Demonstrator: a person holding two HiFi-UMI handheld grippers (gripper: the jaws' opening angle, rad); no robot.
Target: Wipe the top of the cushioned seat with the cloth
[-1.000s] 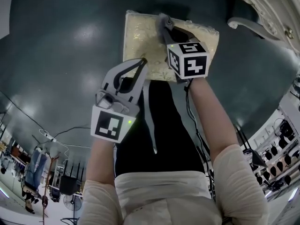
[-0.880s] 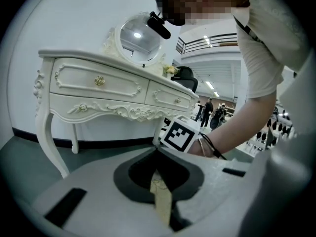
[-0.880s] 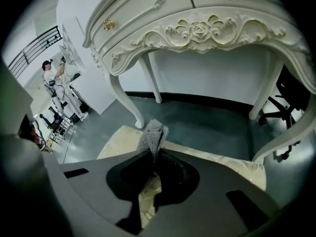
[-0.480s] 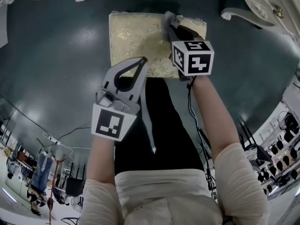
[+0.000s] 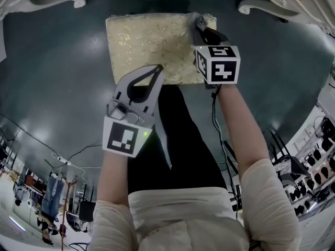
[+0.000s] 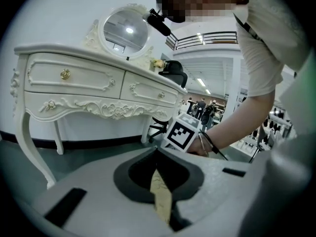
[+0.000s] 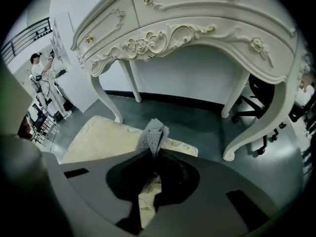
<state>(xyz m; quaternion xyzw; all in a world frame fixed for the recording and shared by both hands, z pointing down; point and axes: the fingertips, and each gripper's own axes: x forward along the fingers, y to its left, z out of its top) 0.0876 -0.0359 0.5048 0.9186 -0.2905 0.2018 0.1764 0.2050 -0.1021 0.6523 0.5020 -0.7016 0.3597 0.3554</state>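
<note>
The cushioned seat (image 5: 149,46) is a cream and gold square on the dark floor, at the top of the head view. My right gripper (image 5: 199,25) is shut on a grey cloth (image 5: 197,21) and holds it at the seat's far right corner. In the right gripper view the cloth (image 7: 153,133) sticks up from the jaw tips, with the seat (image 7: 96,137) below and to the left. My left gripper (image 5: 157,68) is shut on nothing and hovers over the seat's near edge. Through its jaws only a sliver of seat (image 6: 161,197) shows.
A white carved dressing table (image 7: 197,28) stands just beyond the seat, its curved legs (image 7: 106,95) on either side. An office chair base (image 7: 269,127) sits to the right. Dark green floor (image 5: 63,88) surrounds the seat. A person's legs (image 5: 172,140) stand close behind its near edge.
The right gripper has slid the cloth rightwards along the seat's far side, from near the middle to the right corner. The left gripper has held its place.
</note>
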